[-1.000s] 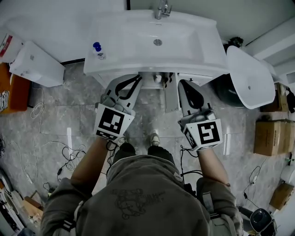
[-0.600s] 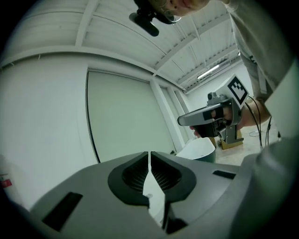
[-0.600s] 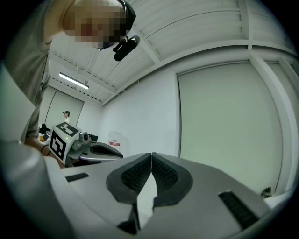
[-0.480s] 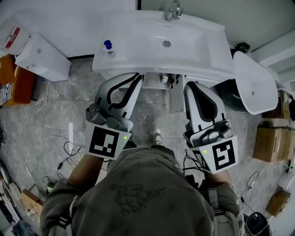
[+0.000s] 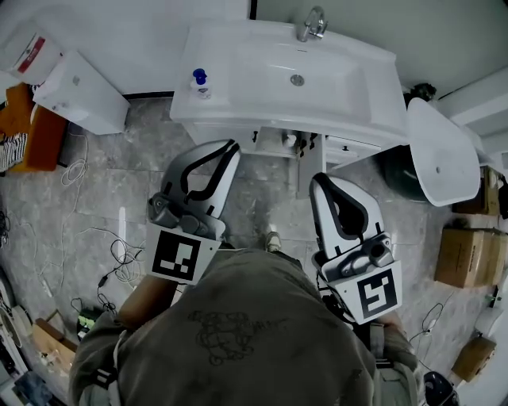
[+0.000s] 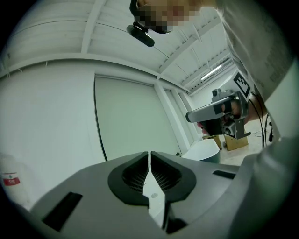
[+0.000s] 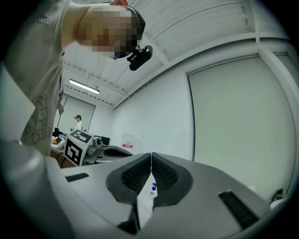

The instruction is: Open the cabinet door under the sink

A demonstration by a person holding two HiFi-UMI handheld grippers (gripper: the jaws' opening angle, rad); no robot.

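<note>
In the head view the white sink (image 5: 238,87) sits at the top, with the cabinet (image 5: 278,143) below it. A narrow door panel (image 5: 305,170) sticks out from the cabinet toward me, seen edge-on. My left gripper (image 5: 228,147) hovers just short of the cabinet's left part, jaws shut and empty. My right gripper (image 5: 316,181) hangs right of the door panel, also shut with nothing in it. Both point level. The left gripper view (image 6: 149,156) and the right gripper view (image 7: 151,156) each show the jaws meeting along a thin slit.
A blue-capped soap bottle (image 5: 200,82) stands on the sink's left rim, and the faucet (image 5: 312,22) is at the back. A white box (image 5: 79,91) lies left, a white oval lid (image 5: 440,151) right. Cardboard boxes (image 5: 460,258) and floor cables (image 5: 119,254) flank me.
Both grippers have drawn back from the cabinet toward me and risen. The sink has shifted right in the head view. Both stay shut.
</note>
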